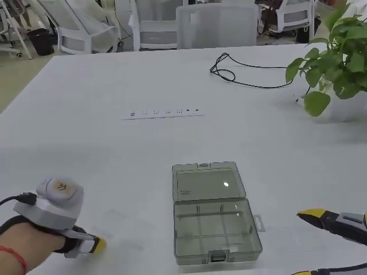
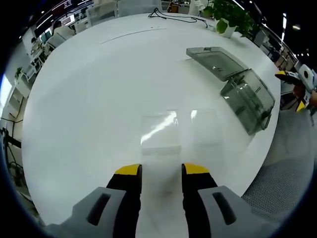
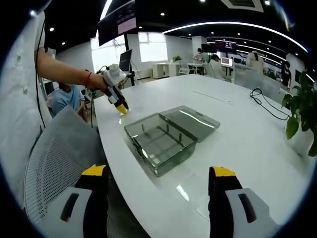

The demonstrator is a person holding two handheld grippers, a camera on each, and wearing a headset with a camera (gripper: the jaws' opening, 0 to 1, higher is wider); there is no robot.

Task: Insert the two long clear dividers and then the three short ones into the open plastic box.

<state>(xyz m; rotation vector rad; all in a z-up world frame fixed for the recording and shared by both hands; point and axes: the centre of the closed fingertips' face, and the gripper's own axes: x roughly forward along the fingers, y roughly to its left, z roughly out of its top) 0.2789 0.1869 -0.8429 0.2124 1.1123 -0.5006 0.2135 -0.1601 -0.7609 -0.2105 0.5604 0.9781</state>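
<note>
Two grippers flank the open plastic box [image 1: 175, 229] in the head view: your left gripper [image 1: 94, 245] rests low on the white table [image 1: 86, 143] well to the box's left, and your right gripper [image 1: 309, 243] lies to its right with jaws spread. Thin lines cross the box's tray like dividers standing inside. In the left gripper view, your left gripper [image 2: 162, 171] is released, its jaws apart over bare table, and faint clear sheets [image 2: 159, 130] lie just ahead. The box [image 2: 247, 99] sits off to the right. In the right gripper view, your right gripper [image 3: 158, 173] gapes wide and holds nothing, with the box [image 3: 148, 158] beyond it.
</note>
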